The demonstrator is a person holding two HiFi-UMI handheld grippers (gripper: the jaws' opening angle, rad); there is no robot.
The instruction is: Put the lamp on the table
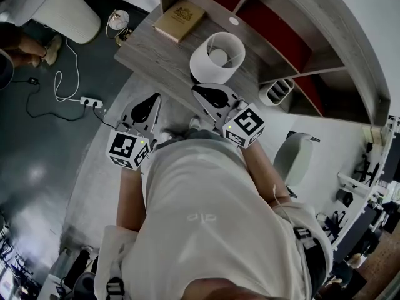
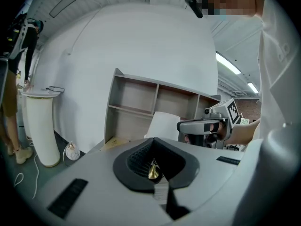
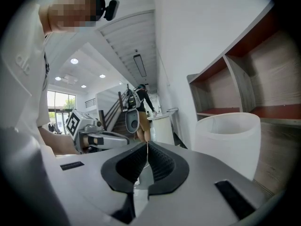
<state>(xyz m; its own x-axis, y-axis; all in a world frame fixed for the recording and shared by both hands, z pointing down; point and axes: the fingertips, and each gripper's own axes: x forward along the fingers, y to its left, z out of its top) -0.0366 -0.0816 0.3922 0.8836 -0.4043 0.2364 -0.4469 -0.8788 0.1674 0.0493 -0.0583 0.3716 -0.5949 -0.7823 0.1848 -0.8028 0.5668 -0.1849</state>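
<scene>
The lamp (image 1: pixel 217 56) has a white drum shade and stands upright on the grey wooden desk (image 1: pixel 156 58). The shade also shows in the left gripper view (image 2: pixel 162 125) and close at the right in the right gripper view (image 3: pixel 230 140). My right gripper (image 1: pixel 199 90) hovers just in front of the lamp, apart from it, with its jaws shut and empty (image 3: pixel 146 147). My left gripper (image 1: pixel 150 100) is off the desk's near edge. Its jaws are shut, and a small brass-coloured piece (image 2: pixel 153 170) sits in the seam (image 2: pixel 153 161).
A tan book (image 1: pixel 180 19) lies at the desk's far end, below a shelf unit (image 1: pixel 294 36) with red backs. A white holder (image 1: pixel 276 91) stands at the right. On the floor are a round ornament (image 1: pixel 117 22), a power strip (image 1: pixel 91 101) and a white pedestal (image 1: pixel 69 8).
</scene>
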